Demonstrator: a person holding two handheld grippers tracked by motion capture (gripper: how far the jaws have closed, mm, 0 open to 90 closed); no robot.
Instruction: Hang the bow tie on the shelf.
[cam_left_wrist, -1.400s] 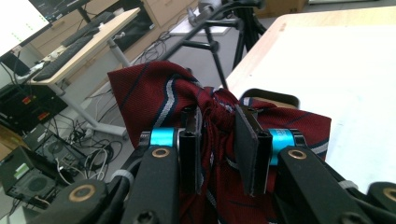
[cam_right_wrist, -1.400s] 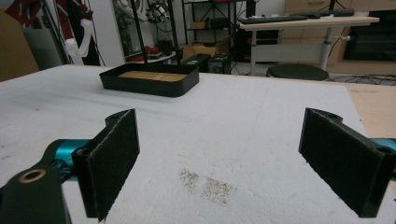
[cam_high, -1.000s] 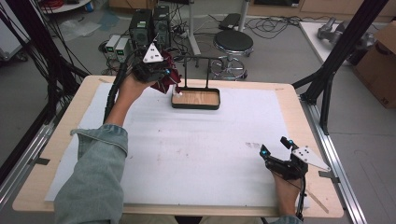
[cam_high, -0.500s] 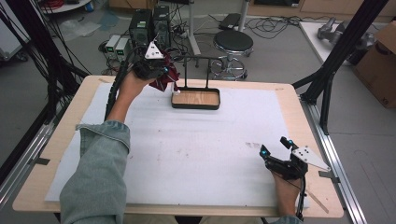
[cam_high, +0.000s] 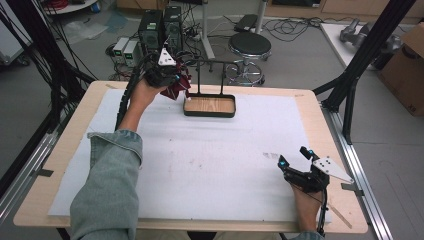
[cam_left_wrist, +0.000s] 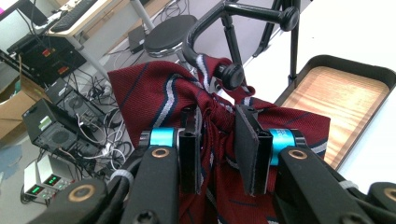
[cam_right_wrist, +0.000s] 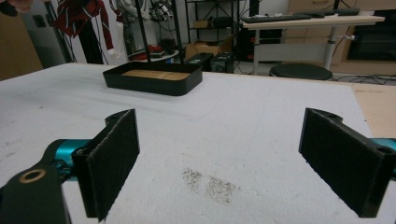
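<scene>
We have our left tool (cam_left_wrist: 219, 154) clenched on the bunched red striped tie (cam_left_wrist: 154, 93), holding it up at the end knob of the black rack (cam_left_wrist: 261, 14) that rises from the wooden tray (cam_high: 209, 106) at the far side of the surface (cam_high: 210, 165). The tie seems partly hooked; settling it and letting go remain. Our right tool (cam_right_wrist: 219, 158) rests released, well apart.
</scene>
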